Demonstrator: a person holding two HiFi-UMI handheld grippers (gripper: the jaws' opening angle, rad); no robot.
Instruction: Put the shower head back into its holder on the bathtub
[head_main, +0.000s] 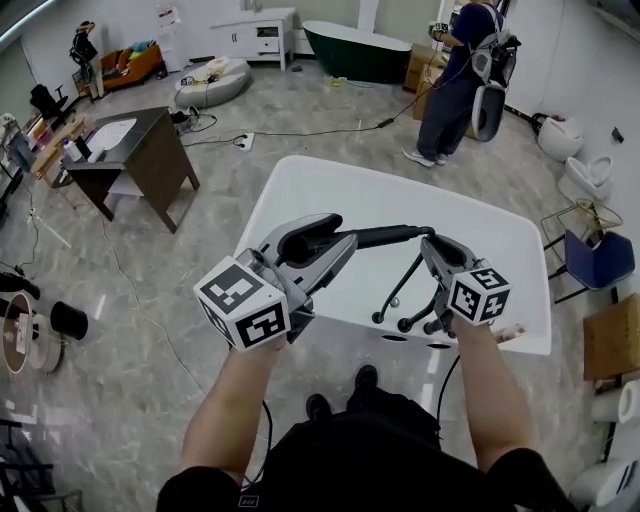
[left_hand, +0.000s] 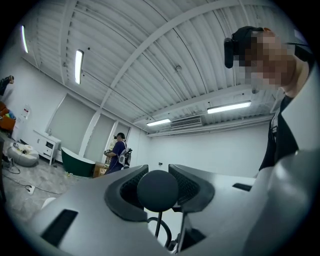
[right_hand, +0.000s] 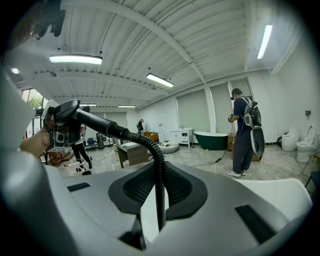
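**A:** How far is the task, in your opinion?

**B:** I think in the middle. The shower head (head_main: 385, 236) is not yet in its holder. It hangs level in the air over the near end of the white bathtub (head_main: 330, 190), between the two grippers.

**A:** Who is holding it?

**B:** The left gripper (left_hand: 158, 175) is clamped on its round black end. The right gripper (right_hand: 160, 167) pinches the ribbed black hose (right_hand: 150, 145) a little below the handle. So neither gripper is free, and neither has its jaws spread.

**A:** And where is the holder?

**B:** Some black fittings (head_main: 405, 322) stand on the near rim, at about six o'clock from the right gripper. I suppose the holder is among them, but I cannot tell which piece it is.

**A:** What is left, then?

**B:** To bring the head down to these fittings, seat it, and let go with both grippers. The hose can pull sideways, so this needs care.

**A:** Anything else near?

**B:** Another person (head_main: 450, 85) stands at one o'clock from the tub, well apart.
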